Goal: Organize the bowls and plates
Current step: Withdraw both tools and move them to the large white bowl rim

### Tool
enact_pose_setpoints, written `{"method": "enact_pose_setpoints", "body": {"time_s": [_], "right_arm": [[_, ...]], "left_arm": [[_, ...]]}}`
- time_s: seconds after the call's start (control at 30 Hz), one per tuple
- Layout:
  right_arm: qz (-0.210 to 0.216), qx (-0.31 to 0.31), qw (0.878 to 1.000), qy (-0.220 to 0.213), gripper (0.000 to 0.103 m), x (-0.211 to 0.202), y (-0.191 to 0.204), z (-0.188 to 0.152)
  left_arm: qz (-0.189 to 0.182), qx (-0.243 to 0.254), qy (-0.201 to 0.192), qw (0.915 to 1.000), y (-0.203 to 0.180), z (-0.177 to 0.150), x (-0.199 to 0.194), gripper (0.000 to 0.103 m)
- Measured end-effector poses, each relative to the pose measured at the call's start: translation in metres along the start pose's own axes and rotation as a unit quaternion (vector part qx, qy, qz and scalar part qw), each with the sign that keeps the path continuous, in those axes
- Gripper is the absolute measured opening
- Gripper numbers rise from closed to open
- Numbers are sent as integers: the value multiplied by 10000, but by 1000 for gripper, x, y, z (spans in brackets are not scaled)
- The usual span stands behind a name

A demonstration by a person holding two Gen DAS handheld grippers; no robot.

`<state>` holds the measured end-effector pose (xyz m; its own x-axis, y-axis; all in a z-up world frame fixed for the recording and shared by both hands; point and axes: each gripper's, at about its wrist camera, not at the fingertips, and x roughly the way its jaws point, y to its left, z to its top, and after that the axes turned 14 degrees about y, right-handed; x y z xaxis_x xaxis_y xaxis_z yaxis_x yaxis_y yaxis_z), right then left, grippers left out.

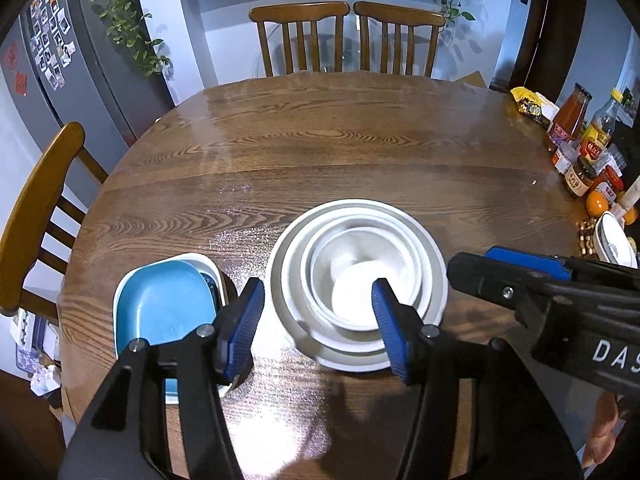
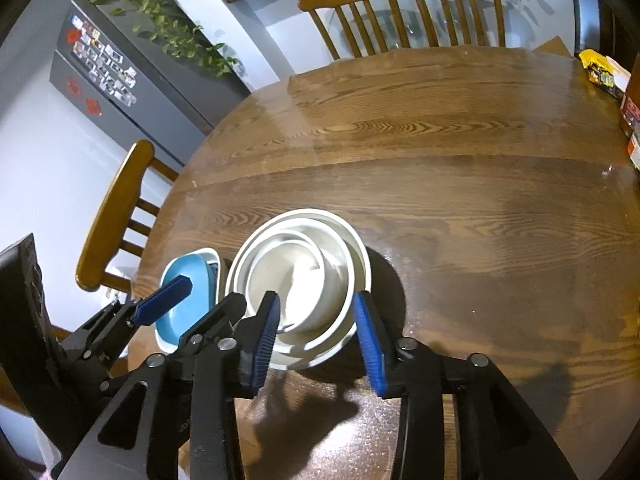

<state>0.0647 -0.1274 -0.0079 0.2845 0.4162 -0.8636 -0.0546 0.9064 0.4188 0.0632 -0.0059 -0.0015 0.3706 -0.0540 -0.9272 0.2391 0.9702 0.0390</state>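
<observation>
Two stacks of crockery sit near the front edge of a round wooden table (image 1: 320, 152): a nest of white bowls (image 1: 358, 276) stacked inside one another, and, just beside it toward the table's left edge, a blue square dish (image 1: 164, 308) resting in a white square dish (image 1: 208, 266). The left gripper (image 1: 318, 312) hovers above the near side of the white bowls, its blue-padded fingers (image 1: 244, 320) spread apart with nothing between them; one pad hangs over the gap between the two stacks, the other over the hollow of the innermost bowl. The right gripper (image 2: 316, 344) hangs over the same nest from the front, its fingers (image 2: 370, 344) likewise parted and holding nothing, straddling the near rim without pressing on it. Along the table's right edge stand sauce bottles and jars (image 1: 580, 140), a yellow packet (image 1: 532, 104) and an orange (image 1: 596, 202). Two wooden chairs (image 1: 348, 36) face the far edge, a third (image 1: 36, 216) the left edge. A grey refrigerator (image 1: 80, 72) dotted with photos stands behind, trailing green vines (image 1: 128, 24) on top.
</observation>
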Motion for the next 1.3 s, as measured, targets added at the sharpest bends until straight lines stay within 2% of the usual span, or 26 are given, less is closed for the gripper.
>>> {"method": "enact_pose_setpoints", "body": {"time_s": [0.07, 0.1, 0.13, 0.37, 0.5, 0.63, 0.83, 0.93, 1.1, 1.27, 1.3], "right_arm": [[10, -42, 10000, 3, 45, -2, 1, -2], [15, -65, 10000, 5, 48, -3, 1, -3], [28, -96, 10000, 1, 51, -4, 2, -5], [91, -102, 9999, -97, 57, -13, 0, -10], [38, -42, 9999, -129, 58, -16, -3, -14], [-67, 40, 9999, -145, 62, -19, -8, -17], [-674, 200, 9973, -206, 66, -17, -18, -21], [-929, 282, 9951, -196, 66, -12, -26, -22], [-654, 459, 9967, -136, 66, -2, -37, -17], [-535, 583, 9969, -23, 65, 10, -41, -12], [-523, 610, 9968, -10, 65, 12, -41, -10]], "left_arm": [[-42, -24, -27, 10000, 1, -2, -4, 60], [-59, -29, -52, 10000, 1, -3, -6, 69], [-64, -45, -101, 9999, 1, -4, -9, 71], [-131, -151, -163, 9997, 4, -9, -17, 76], [-187, -261, -167, 9993, 12, -12, -21, 82], [-358, -565, 18, 9978, 32, -17, -17, 91], [-341, -1202, 359, 9915, 73, -20, -5, 91], [-536, -1345, 398, 9887, 84, -19, -1, 91], [-743, -1470, 540, 9849, 87, -11, 9, 88], [-747, -1373, 630, 9857, 87, -1, 21, 75], [-747, -1364, 661, 9856, 86, 0, 23, 69]]}}
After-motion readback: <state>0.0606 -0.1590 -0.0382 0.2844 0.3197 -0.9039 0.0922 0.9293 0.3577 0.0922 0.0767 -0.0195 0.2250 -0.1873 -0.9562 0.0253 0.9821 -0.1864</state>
